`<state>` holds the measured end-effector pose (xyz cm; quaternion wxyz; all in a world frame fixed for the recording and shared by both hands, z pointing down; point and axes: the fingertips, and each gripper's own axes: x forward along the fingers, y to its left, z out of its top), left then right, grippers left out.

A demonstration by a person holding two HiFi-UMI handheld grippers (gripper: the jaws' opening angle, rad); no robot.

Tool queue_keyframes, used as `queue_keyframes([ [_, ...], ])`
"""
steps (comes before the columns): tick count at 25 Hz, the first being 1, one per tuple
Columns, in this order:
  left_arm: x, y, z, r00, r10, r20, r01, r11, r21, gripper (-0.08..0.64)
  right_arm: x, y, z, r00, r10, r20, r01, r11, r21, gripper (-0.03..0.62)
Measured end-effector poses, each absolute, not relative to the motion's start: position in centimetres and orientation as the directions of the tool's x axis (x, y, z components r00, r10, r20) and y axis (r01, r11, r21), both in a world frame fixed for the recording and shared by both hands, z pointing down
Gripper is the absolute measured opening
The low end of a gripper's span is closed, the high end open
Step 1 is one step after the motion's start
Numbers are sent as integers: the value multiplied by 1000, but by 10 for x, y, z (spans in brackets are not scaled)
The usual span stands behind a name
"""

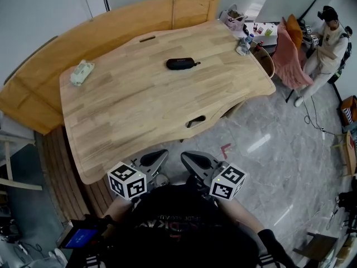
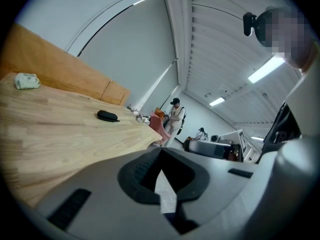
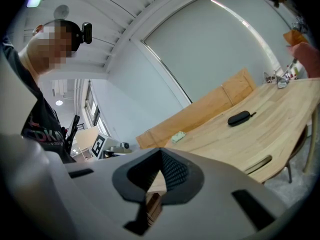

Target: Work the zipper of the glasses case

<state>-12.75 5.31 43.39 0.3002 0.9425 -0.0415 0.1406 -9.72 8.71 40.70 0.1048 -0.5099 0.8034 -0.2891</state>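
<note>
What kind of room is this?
Probably a lab or workroom: a big wooden table with a glasses case, a polished tiled floor, another person standing by a cluttered desk.

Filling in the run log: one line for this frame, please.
phase: pre-approach | left gripper: shut, empty | right gripper: shut, empty | glasses case: on table, untouched, well beyond both grippers

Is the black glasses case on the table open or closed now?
Closed, it seems: the glasses case lies flat on the table as one oval. How far it is zipped cannot be told.
</note>
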Motion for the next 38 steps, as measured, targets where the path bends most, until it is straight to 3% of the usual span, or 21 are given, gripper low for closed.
queue_keyframes([
  [20, -131, 32, 435, 948, -56, 315, -219, -830, 513, 11, -88, 63, 408, -462, -876, 136, -769, 320, -554, 15],
  [38, -47, -17, 446, 913, -173, 369, -345, -810, 474, 11, 10, 2, 425, -542, -823, 172, -749, 380, -543, 15],
])
